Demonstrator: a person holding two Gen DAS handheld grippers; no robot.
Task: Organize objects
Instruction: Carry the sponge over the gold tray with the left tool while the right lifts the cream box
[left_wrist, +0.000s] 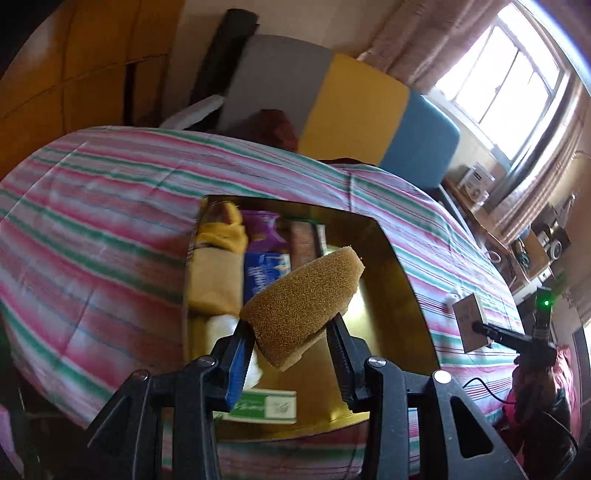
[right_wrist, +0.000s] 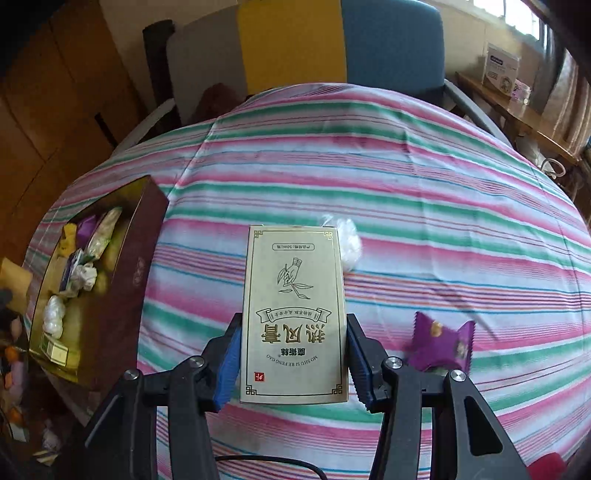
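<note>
Pinching a brown sponge (left_wrist: 304, 295), the left gripper (left_wrist: 290, 332) is hovering over the gold-lined box (left_wrist: 399, 295); the right gripper (right_wrist: 293, 354) is clamping a cream carton (right_wrist: 293, 314), purple wrapper (right_wrist: 441, 345) at three o'clock.

Open box (right_wrist: 110, 280) at left on the bed (right_wrist: 406, 206), packets (left_wrist: 266, 236) inside; carton (right_wrist: 293, 314) to its right, wad (right_wrist: 349, 240) just behind, wrapped sweet (right_wrist: 441, 345) farther right.
</note>
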